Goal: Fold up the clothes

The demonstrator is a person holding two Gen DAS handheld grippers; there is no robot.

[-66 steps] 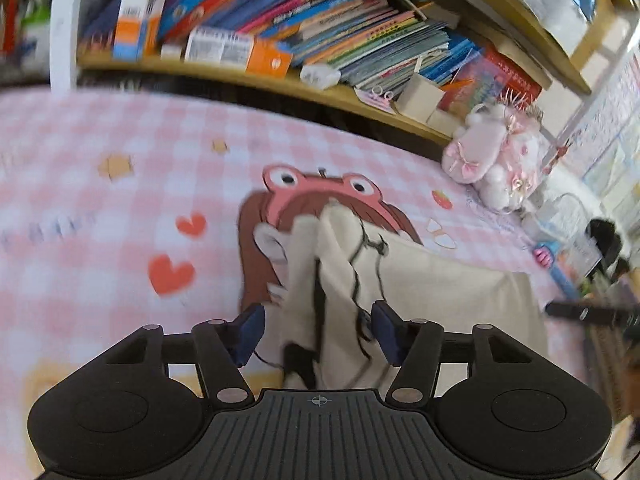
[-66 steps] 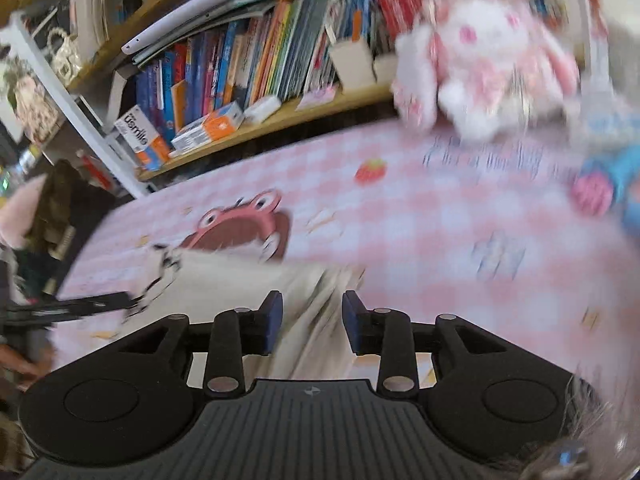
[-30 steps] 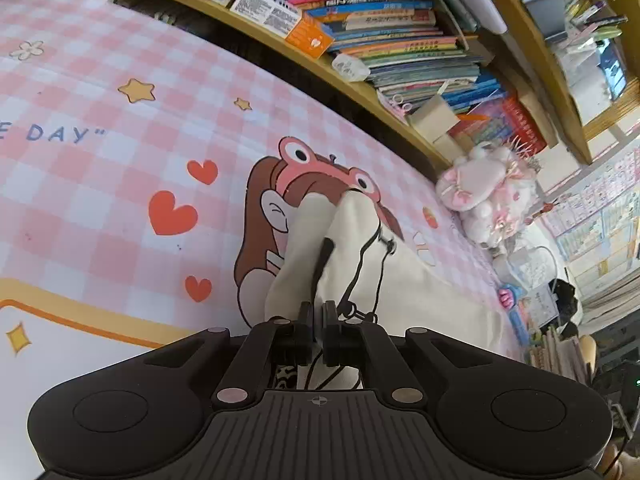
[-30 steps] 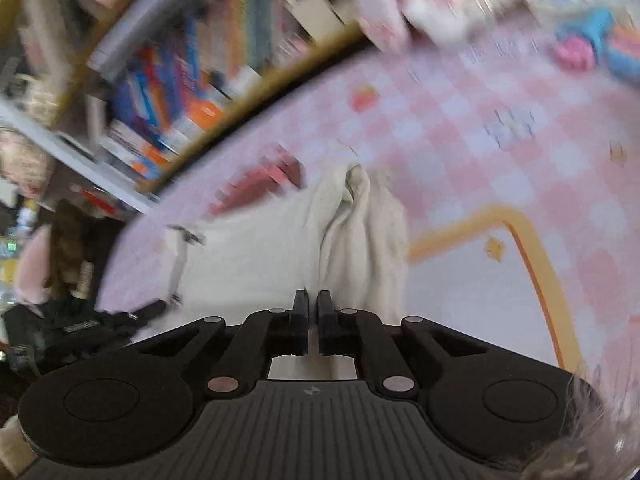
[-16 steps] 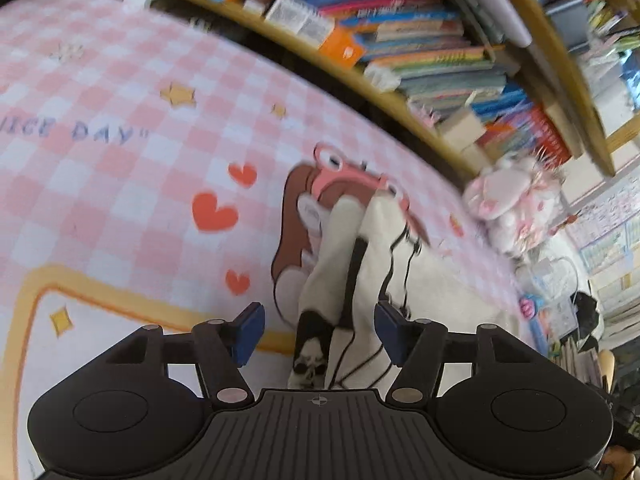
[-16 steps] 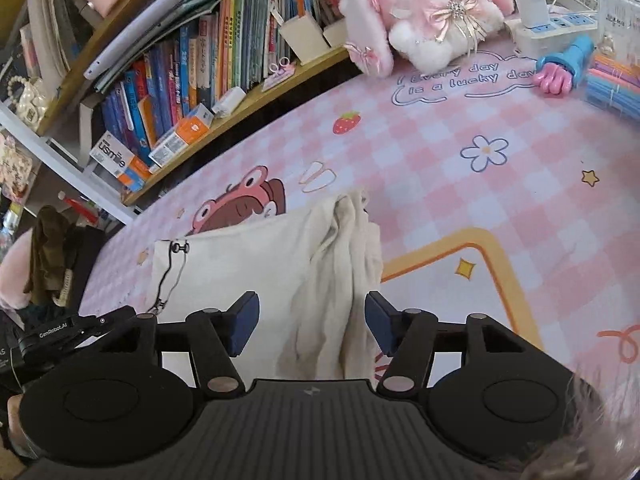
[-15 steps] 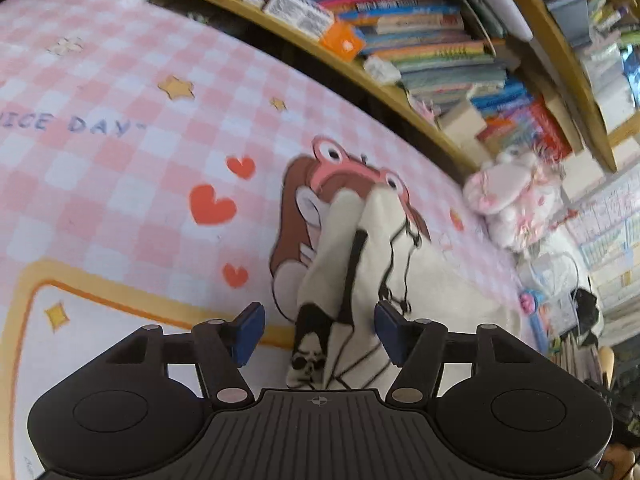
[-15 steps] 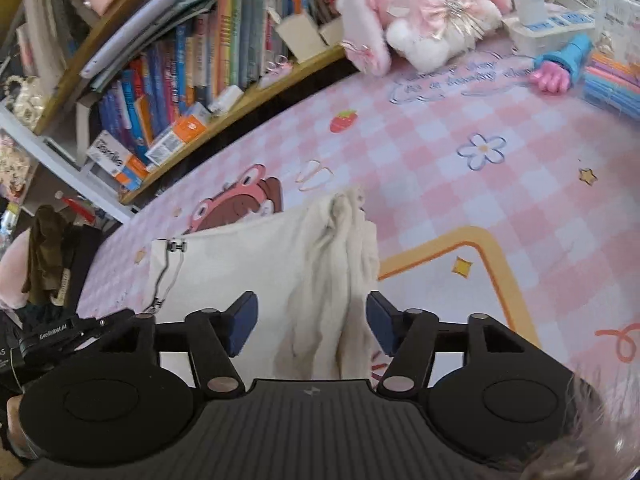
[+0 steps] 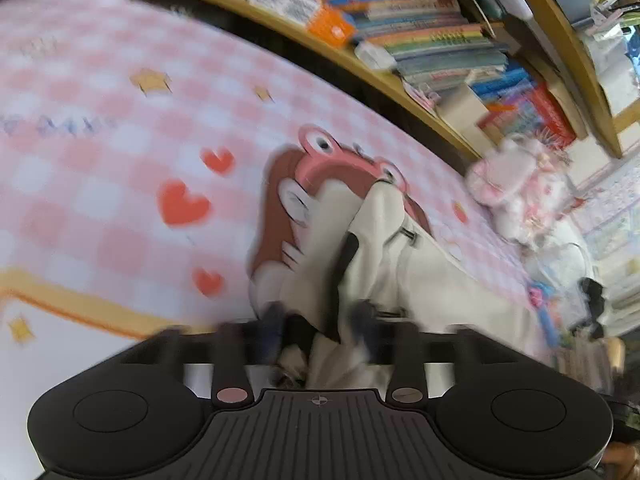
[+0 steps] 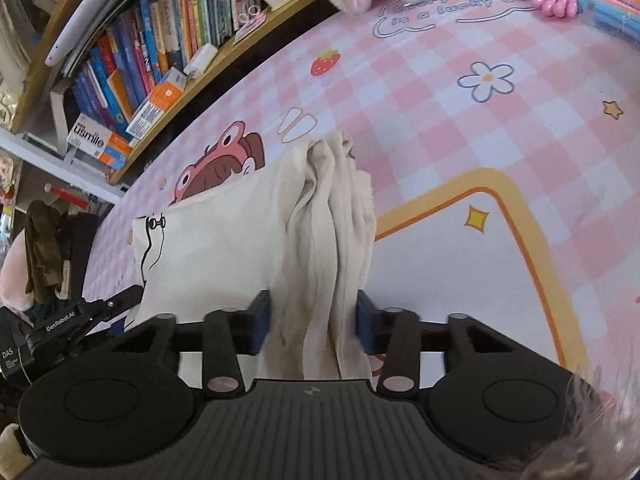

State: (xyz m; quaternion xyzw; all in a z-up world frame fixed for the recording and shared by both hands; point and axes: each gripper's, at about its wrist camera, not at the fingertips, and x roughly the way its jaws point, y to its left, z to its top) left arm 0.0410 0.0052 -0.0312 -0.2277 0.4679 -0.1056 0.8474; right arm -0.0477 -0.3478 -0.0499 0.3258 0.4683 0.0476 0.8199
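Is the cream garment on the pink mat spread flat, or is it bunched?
Partly both. The cream garment lies flat in its middle, but its end is gathered into ridges between the closing jaws of the right gripper.

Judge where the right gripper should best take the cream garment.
Probably the bunched ridge of folds at the cream garment's near right edge, approached from the near side. That ridge stands up from the mat, and the right gripper's closing jaws already straddle it.

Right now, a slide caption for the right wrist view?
Right gripper closing around a bunched cream garment on a pink checked mat.
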